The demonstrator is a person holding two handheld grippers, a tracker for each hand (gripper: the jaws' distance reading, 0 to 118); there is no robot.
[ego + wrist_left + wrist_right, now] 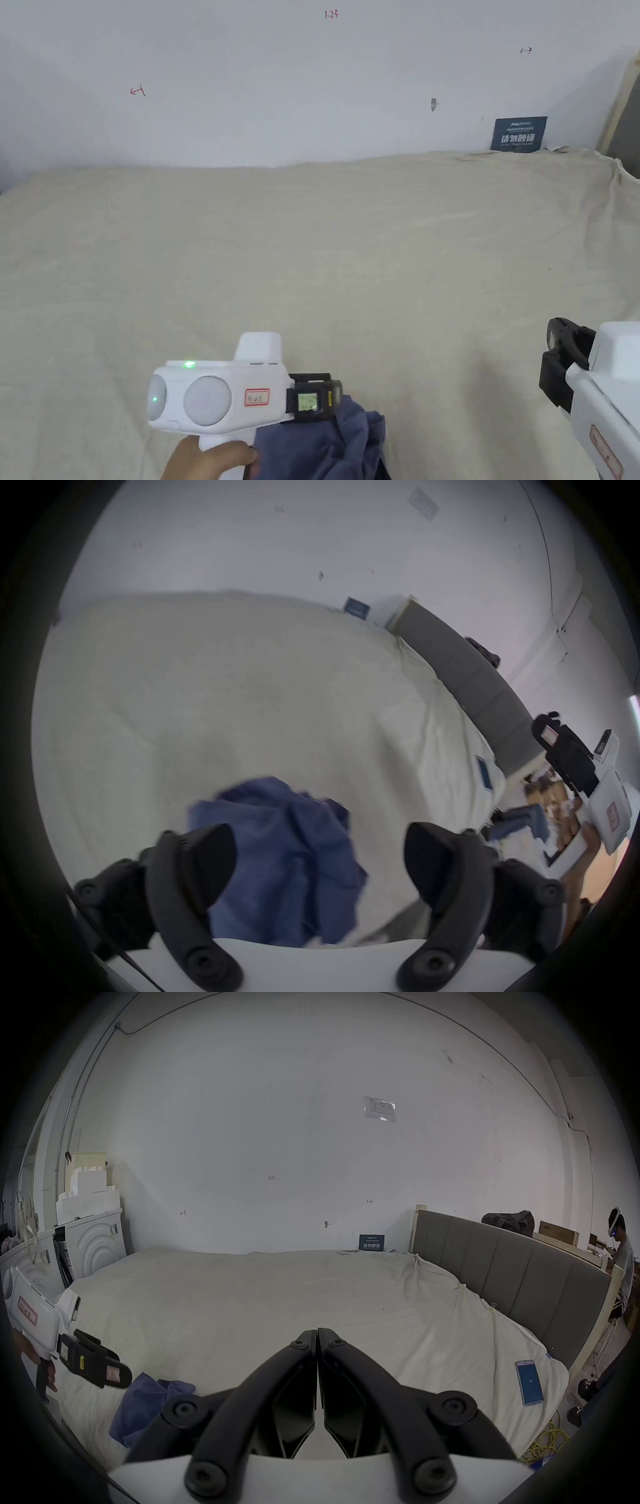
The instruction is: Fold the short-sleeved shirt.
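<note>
Cream sheeting covers the wide bed [325,250], which runs back to a plain white wall, with a grey padded headboard [502,1269] along its right side. At the bed's near edge, left of centre, the crumpled blue short-sleeved shirt [325,444] lies in a heap, nothing spread or folded yet.

Over that heap hovers the left gripper [320,868], white-bodied with black jaws, held by a hand [209,459]; its jaws stand wide apart with the cloth showing between them but not pinched. Off toward the bed's near right edge, well apart from the shirt, sits the right gripper [317,1355], its black jaws pressed together on nothing.

From here the likeliest trouble is a blind grab: closing on a bunched fold could catch several layers at once, so the shirt lifts as a lump and no collar or hem comes free to spread. The heap also sits close to the near edge and could slide off if dragged that way.

Sleeves, collar and hem cannot be told apart in the bundle. Its near part is cut off in the head view, and the left gripper view is blurred. A blue-screened phone [529,1382] lies near the bed's right edge.
</note>
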